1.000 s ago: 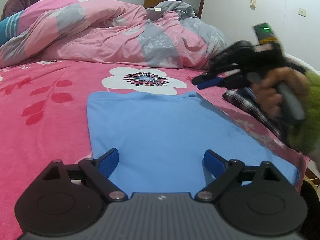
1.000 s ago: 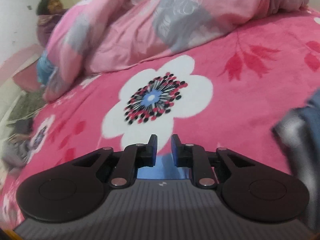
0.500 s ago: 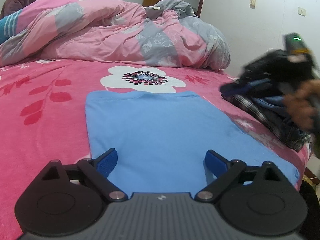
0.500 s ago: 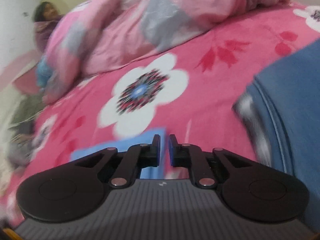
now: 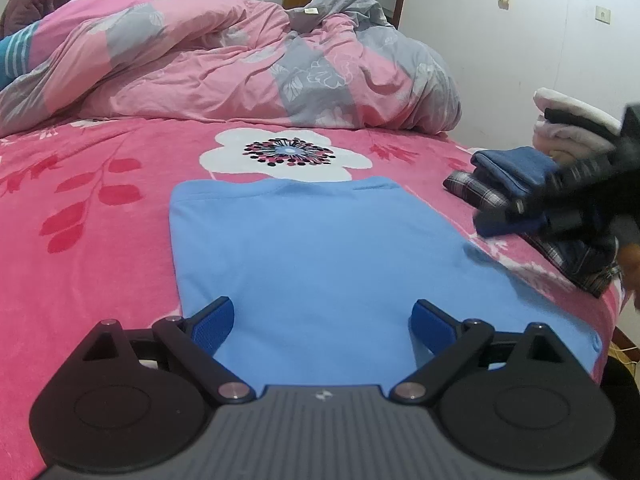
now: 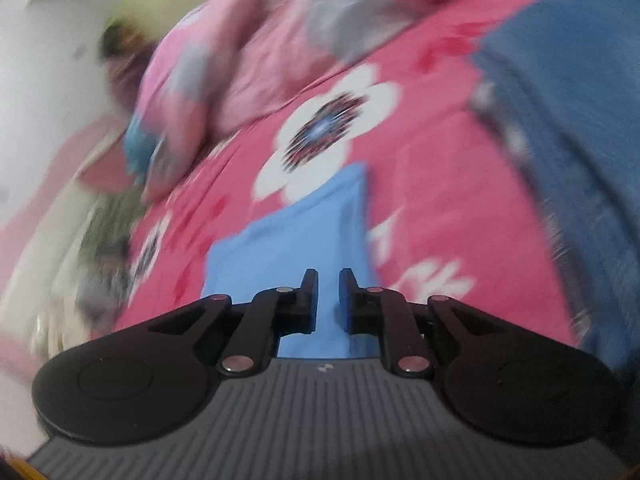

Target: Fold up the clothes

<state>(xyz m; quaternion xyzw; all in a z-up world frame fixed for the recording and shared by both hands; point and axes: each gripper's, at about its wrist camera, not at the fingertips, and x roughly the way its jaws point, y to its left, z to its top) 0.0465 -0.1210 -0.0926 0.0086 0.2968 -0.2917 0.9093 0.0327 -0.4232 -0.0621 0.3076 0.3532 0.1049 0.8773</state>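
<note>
The left claw (image 5: 322,320) hangs released, its blue pads spread wide over the near hem of the light blue shirt (image 5: 320,256) and gripping nothing. The right claw (image 6: 328,300) is all but clenched, a narrow gap between its jaws with no cloth in it; it sits over the shirt's right edge, just beside the stack of folded clothes (image 5: 532,184). The shirt lies flat on the pink flowered bed (image 5: 100,184), already narrowed to a long panel with its collar end toward the crumpled duvet (image 5: 248,76). The step in hand looks like the end-to-end fold. Next, both claws probably need to spread, drop to the near hem corners, pinch them and carry them toward the collar.
</note>
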